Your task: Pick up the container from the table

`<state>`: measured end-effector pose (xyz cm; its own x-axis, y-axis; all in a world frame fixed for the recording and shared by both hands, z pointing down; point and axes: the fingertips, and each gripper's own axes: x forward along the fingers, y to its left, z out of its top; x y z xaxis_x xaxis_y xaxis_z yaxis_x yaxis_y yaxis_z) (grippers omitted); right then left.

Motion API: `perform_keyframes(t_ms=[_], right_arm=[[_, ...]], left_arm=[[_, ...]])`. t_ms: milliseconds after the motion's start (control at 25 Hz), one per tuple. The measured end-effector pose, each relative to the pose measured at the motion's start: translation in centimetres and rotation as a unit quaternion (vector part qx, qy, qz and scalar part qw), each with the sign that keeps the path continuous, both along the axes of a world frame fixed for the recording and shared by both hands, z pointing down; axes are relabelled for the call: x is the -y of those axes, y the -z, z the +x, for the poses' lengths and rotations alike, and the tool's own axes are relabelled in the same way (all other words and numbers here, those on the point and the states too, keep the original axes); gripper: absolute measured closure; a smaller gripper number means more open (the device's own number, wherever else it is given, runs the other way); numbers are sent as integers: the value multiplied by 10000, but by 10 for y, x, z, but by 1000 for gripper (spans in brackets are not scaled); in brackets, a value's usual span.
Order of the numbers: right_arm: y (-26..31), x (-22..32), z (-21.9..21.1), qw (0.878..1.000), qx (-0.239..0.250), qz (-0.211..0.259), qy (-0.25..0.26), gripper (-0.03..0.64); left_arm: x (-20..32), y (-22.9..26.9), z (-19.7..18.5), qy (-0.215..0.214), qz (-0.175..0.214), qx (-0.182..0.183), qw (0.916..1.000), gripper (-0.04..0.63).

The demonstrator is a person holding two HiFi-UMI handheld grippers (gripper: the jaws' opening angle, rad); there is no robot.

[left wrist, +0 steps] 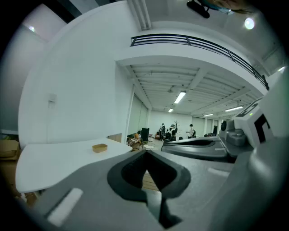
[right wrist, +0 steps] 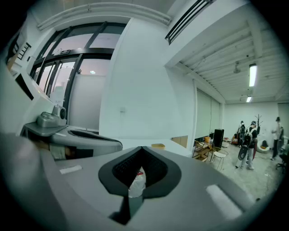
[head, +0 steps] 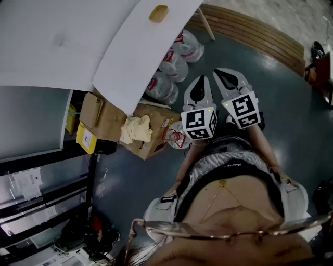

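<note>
Your left gripper [head: 203,78] and right gripper [head: 217,70] have jaws together, empty; the container [head: 158,13] lies well apart on the table [head: 78,41].

no word or number can be read anywhere. the plastic bags [head: 174,65] under the table [head: 130,52] show red print and the yellow box [head: 86,138] has a pale label, both too small to make out, as is the fine line on the person's shirt [head: 229,165]. the cube [head: 199,123] on the left gripper [head: 200,89] and the cube [head: 244,110] on the right gripper [head: 229,79] bear only black-and-white square markers.
</note>
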<state>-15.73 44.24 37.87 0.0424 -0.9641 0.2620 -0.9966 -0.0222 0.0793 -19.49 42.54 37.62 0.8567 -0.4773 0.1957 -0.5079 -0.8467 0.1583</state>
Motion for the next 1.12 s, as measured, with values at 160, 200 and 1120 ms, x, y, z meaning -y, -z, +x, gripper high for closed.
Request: perform_keyframes(t_ms=[160, 200, 1120], right_arm=[[1, 2, 6, 9999, 74, 70, 33, 594], [2, 2, 8, 9999, 117, 118, 46, 592], [-7, 12, 36, 9994, 309, 132, 124, 592]], left_arm=[[2, 1, 6, 16, -14, -32, 10000, 594], [2, 1, 8, 22, -23, -47, 10000, 594], [9, -12, 36, 18, -295, -160, 9994, 594]])
